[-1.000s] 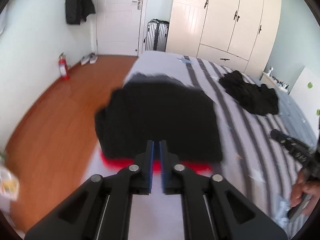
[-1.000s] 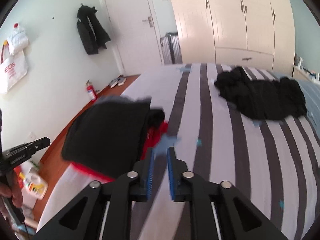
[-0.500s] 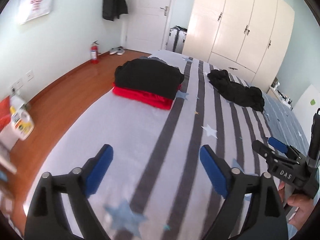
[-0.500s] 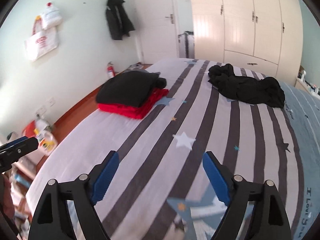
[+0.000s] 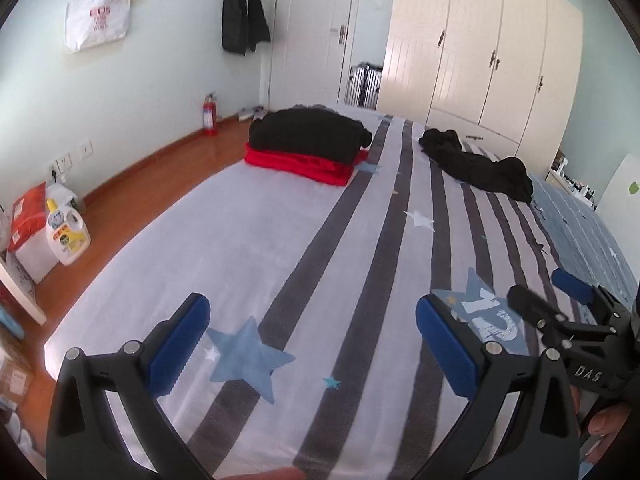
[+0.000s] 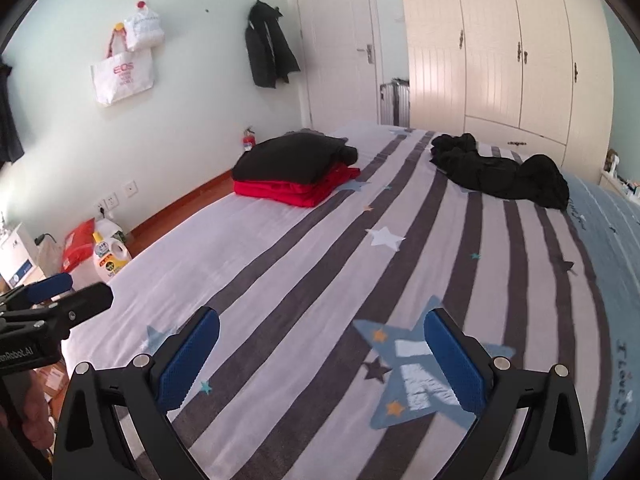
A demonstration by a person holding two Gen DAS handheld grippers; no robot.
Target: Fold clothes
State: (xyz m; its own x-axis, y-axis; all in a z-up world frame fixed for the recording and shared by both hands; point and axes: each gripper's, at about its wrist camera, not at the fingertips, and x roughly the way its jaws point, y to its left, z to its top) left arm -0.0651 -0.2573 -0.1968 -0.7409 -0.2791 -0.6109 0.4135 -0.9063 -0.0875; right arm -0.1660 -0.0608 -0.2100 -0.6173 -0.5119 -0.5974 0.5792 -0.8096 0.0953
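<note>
A folded black garment lies on a folded red garment at the far left of the striped bed; the stack also shows in the right wrist view. A crumpled black garment lies unfolded at the far right of the bed, also in the right wrist view. My left gripper is open and empty near the bed's front edge, far from both piles. My right gripper is open and empty beside it, and shows in the left wrist view.
Wooden floor runs along the bed's left side, with a detergent bottle, boxes and a fire extinguisher. A wardrobe, a door and a suitcase stand behind the bed. A jacket and bags hang on the wall.
Both grippers opened and let go of the black garment on the red one, then pulled far back toward the bed's near edge. The stack now lies far ahead.
</note>
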